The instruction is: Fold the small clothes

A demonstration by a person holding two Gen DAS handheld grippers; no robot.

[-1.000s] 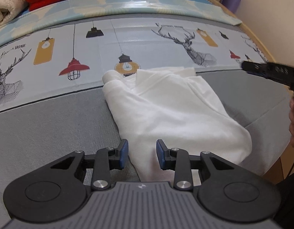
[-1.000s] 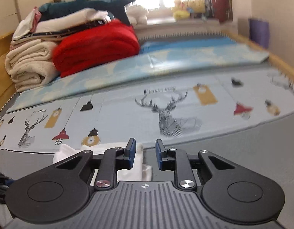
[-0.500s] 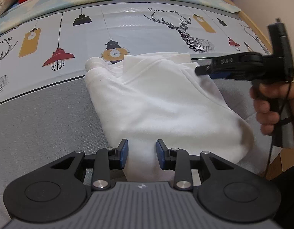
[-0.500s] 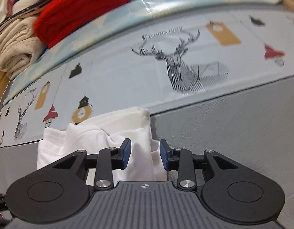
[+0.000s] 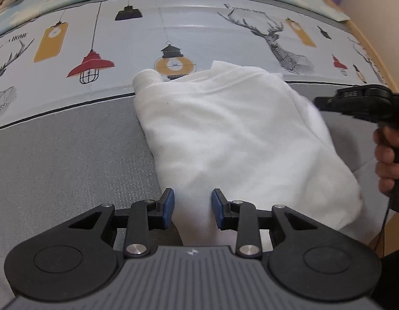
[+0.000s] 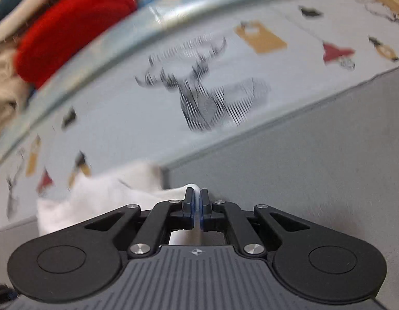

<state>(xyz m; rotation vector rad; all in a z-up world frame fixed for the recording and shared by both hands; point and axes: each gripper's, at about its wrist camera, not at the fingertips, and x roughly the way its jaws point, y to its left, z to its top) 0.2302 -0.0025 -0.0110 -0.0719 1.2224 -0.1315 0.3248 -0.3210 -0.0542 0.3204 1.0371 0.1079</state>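
Note:
A white garment lies crumpled on the grey part of the bed, its far end reaching onto the printed mat. My left gripper points down at the near end. A narrow bunch of the cloth fills the gap between its blue pads, which are closed on it. In the right wrist view the white garment sits low and left. My right gripper is shut, with a thin fold of that cloth pinched between its pads. The left wrist view shows the right gripper at the cloth's right edge, held by a hand.
The printed mat with deer and lamps covers the bed beyond the grey cover. A red blanket and cream folded bedding are piled at the far left. A wooden bed edge runs along the right.
My right gripper came down from above the mat to the garment's right edge and closed on a fold. The left gripper sank a little, with the cloth still between its pads.

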